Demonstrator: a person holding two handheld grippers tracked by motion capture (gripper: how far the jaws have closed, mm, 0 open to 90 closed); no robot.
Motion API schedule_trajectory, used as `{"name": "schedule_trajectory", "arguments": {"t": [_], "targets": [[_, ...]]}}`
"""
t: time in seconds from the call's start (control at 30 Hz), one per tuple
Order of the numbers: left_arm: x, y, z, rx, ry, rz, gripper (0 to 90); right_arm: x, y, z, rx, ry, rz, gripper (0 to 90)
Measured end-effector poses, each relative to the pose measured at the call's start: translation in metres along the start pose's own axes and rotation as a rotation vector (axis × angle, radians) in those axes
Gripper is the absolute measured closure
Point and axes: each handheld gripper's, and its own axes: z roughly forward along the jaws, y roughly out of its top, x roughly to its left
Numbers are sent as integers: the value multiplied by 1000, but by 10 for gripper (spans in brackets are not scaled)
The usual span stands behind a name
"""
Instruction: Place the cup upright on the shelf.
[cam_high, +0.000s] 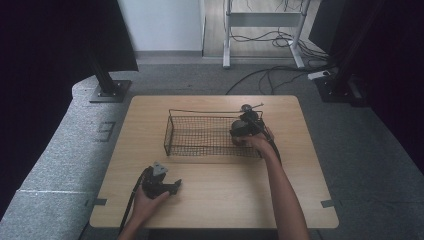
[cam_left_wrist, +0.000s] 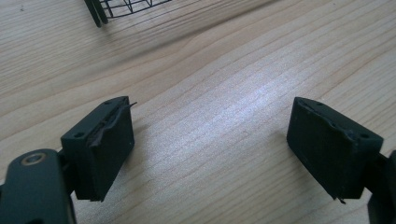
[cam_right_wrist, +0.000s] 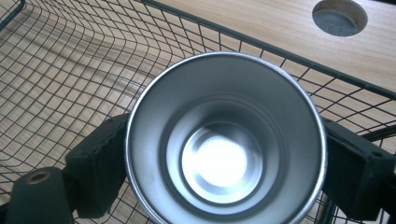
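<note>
A shiny metal cup (cam_right_wrist: 226, 140) is clamped between the jaws of my right gripper (cam_right_wrist: 224, 163), its open mouth facing the camera. In the high view this right gripper (cam_high: 245, 128) hangs over the right end of the black wire basket (cam_high: 190, 135), with the cup (cam_high: 239, 126) just inside it. My left gripper (cam_high: 172, 187) rests on the table near the front left edge. In the left gripper view the left gripper (cam_left_wrist: 210, 144) is open, bare wood between its pads.
The wooden table (cam_high: 215, 200) has a round cable hole (cam_right_wrist: 339, 17) beyond the basket's far rim. A corner of the basket (cam_left_wrist: 126, 7) lies ahead of the left gripper. Cables and stand feet (cam_high: 110, 90) are on the floor behind the table.
</note>
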Motion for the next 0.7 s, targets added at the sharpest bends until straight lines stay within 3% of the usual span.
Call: {"name": "schedule_trajectory", "arguments": {"t": [0.13,0.23,0.37,0.5,0.7], "targets": [[0,0,0,0,0,0,148,-1,1,-5,-52,17,9,54],[0,0,0,0,0,1,148,0,1,-11,-90,41,16,49],[0,0,0,0,0,1,148,0,0,-16,-134,37,16,42],[0,0,0,0,-1,1,148,-3,-3,-23,-198,68,49,55],[0,0,0,2,0,1,149,1,-5,-35,-264,75,40,58]]}}
